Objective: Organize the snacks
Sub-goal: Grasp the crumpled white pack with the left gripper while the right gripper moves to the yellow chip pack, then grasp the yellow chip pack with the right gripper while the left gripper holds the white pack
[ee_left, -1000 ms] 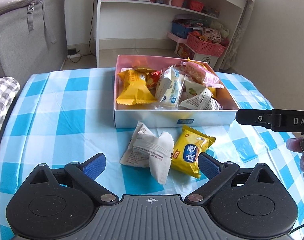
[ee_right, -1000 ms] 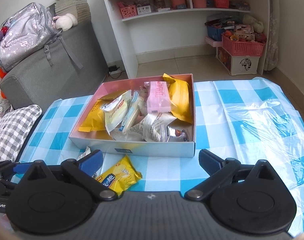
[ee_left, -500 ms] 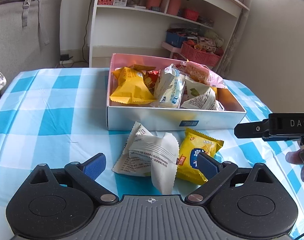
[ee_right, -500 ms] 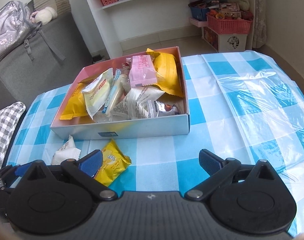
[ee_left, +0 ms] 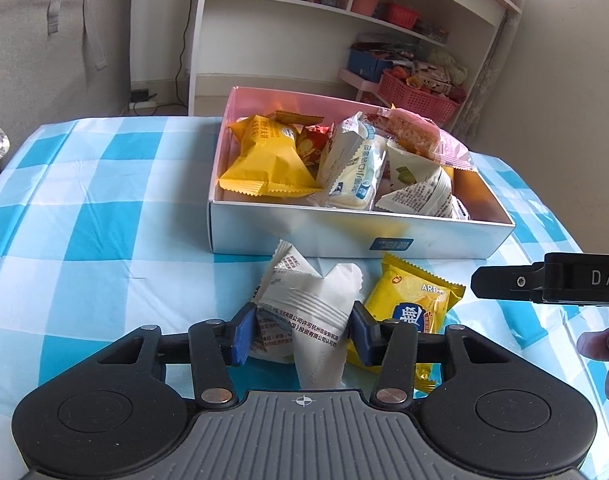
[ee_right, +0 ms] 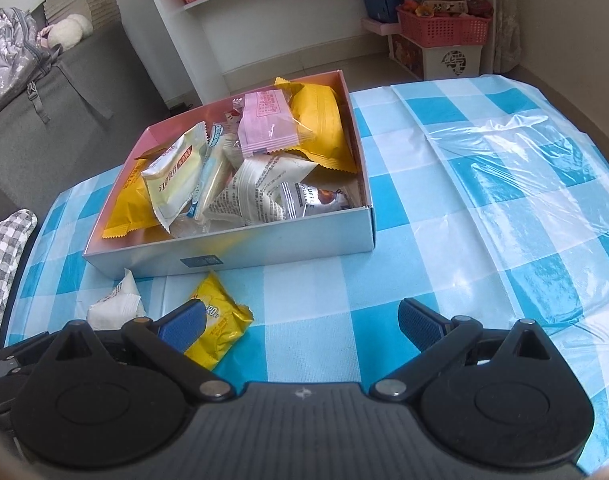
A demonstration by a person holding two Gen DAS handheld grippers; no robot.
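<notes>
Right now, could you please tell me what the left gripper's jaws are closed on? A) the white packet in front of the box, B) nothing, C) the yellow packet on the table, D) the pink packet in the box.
A: in the left wrist view the left gripper has its jaws pressed against both sides of the white packet, while the yellow packet lies free beside it.

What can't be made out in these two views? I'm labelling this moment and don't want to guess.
- White snack packet: its lower end is hidden behind the left gripper in the left wrist view.
- Yellow snack packet: part is covered by a right gripper finger in the right wrist view.
- Box: the bottom layer is buried under the upper packets.
- Print on the wrappers: too small to read.
</notes>
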